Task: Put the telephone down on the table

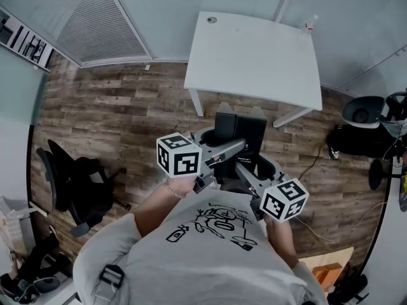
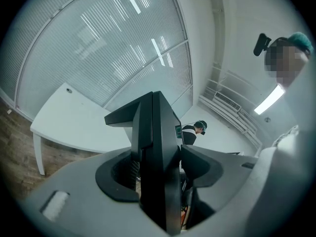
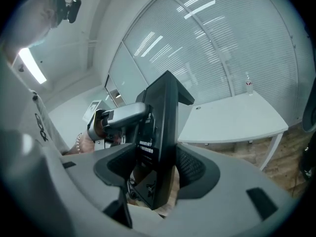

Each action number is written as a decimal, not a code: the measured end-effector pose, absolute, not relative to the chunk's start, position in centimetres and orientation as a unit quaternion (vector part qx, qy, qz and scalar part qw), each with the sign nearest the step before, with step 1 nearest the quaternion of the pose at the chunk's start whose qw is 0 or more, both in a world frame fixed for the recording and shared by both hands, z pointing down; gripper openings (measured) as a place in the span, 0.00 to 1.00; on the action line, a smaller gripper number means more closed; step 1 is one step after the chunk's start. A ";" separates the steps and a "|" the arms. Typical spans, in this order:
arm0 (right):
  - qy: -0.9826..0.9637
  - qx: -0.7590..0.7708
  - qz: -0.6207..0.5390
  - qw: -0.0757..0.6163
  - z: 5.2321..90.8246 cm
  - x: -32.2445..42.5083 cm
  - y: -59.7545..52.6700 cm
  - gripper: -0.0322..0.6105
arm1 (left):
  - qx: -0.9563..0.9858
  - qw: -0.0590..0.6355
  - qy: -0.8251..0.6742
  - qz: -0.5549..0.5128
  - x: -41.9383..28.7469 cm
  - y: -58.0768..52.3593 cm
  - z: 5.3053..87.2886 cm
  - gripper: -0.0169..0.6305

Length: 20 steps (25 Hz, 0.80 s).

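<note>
A black telephone [image 1: 238, 131] hangs in the air over the wood floor, just short of the white table [image 1: 254, 59]. Both grippers hold it. My left gripper [image 1: 219, 148] comes in from the left and my right gripper [image 1: 251, 169] from the lower right. In the left gripper view the telephone [image 2: 158, 147] stands edge-on, and the left gripper [image 2: 159, 174] is shut on it, a pad against each side. The right gripper view shows the telephone [image 3: 160, 142] upright and slightly tilted, with the right gripper [image 3: 157, 169] shut on its lower part. The left gripper [image 3: 121, 115] clamps its far side there.
A black office chair [image 1: 76, 183] stands on the floor at the left. Dark bins and cables [image 1: 365, 116] sit at the right, and a cardboard box [image 1: 327, 269] lies near my right side. A small bottle [image 1: 310, 23] stands at the table's far corner. Blinds and glass walls enclose the room.
</note>
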State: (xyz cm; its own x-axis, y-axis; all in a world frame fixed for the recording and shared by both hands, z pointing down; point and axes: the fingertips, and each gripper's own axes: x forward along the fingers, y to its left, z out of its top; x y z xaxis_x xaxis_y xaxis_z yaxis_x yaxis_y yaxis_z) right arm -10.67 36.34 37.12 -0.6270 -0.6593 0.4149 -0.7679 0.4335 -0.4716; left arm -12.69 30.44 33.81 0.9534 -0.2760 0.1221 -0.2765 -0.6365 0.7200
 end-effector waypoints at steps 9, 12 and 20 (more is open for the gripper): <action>-0.843 0.421 0.325 0.082 36.9 -5.6 30.9 0.42 | 0.904 0.399 -0.155 0.002 -7.7 25.0 33.6 0.43; -0.845 0.418 0.325 0.081 36.7 -3.7 29.3 0.42 | 0.903 0.399 -0.158 0.001 -5.7 23.4 33.4 0.43; -0.848 0.412 0.323 0.079 36.3 1.5 25.1 0.42 | 0.903 0.398 -0.165 -0.002 -0.7 19.3 33.0 0.43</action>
